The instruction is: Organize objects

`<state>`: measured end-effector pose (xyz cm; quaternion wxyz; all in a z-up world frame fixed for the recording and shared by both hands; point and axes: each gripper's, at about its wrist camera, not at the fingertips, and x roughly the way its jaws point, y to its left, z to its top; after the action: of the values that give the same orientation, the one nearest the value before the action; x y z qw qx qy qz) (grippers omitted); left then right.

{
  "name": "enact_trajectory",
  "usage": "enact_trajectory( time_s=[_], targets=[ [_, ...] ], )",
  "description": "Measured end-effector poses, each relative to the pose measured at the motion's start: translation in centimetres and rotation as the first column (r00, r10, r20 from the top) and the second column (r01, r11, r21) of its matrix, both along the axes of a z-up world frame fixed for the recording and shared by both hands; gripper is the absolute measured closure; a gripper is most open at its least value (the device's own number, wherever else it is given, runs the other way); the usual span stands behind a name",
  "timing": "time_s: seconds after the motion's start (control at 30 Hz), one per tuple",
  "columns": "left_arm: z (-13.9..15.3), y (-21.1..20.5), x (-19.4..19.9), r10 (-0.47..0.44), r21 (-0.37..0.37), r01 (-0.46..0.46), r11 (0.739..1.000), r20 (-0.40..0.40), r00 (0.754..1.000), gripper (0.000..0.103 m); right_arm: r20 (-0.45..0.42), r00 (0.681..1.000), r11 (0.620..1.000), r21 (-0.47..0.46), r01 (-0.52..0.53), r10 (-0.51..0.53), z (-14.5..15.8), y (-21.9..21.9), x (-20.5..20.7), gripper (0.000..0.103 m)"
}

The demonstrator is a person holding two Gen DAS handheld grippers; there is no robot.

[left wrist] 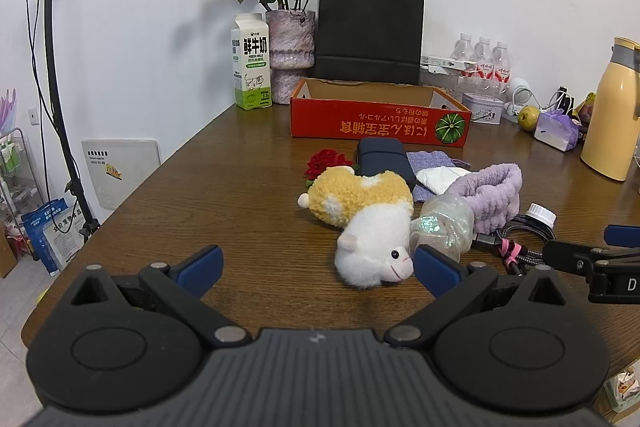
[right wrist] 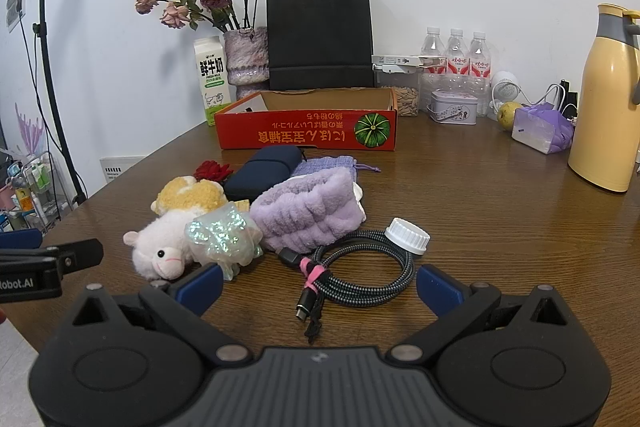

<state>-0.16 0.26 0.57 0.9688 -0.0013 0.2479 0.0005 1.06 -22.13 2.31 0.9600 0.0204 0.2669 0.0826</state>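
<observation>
From your left wrist view, your left gripper (left wrist: 316, 263) hangs low over the tabletop (left wrist: 224, 163) with its blue fingers spread wide and nothing between them. The plush toy (left wrist: 370, 223) lies just ahead, its white head close to the inner side of your right-hand finger. Behind it sits the rest of the pile: a dark blue case (left wrist: 386, 157), a red fabric rose (left wrist: 326, 161), a purple headband (left wrist: 490, 193) and an iridescent wrapped bundle (left wrist: 444, 223). The red cardboard box (left wrist: 380, 119) stands open and looks empty further back, the likely place for all this.

From your right wrist view, your right gripper (right wrist: 320, 281) is likewise spread and holding nothing. The braided cable (right wrist: 364, 275), coiled and tied with a pink strap, lies between and just beyond its fingers, with a white bottle cap (right wrist: 408, 235) touching the coil's far side.

You appear to be at the start: nothing is lifted and everything lies outside the box. Next, each gripper would need to advance and lower until its fingers straddle its item, the toy's body on the left, the coil's bunched strands on the right, before closing.
</observation>
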Motion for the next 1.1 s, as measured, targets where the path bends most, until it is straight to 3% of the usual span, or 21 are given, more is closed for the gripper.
enact_trajectory(
  time_s=[1.1],
  targets=[
    [-0.47,0.01,-0.29,0.003,-0.007,-0.003,1.000,-0.004,1.000,0.000,0.001,1.000,1.000,-0.002,0.000,0.000,0.03,0.01,-0.05,0.000]
  ],
)
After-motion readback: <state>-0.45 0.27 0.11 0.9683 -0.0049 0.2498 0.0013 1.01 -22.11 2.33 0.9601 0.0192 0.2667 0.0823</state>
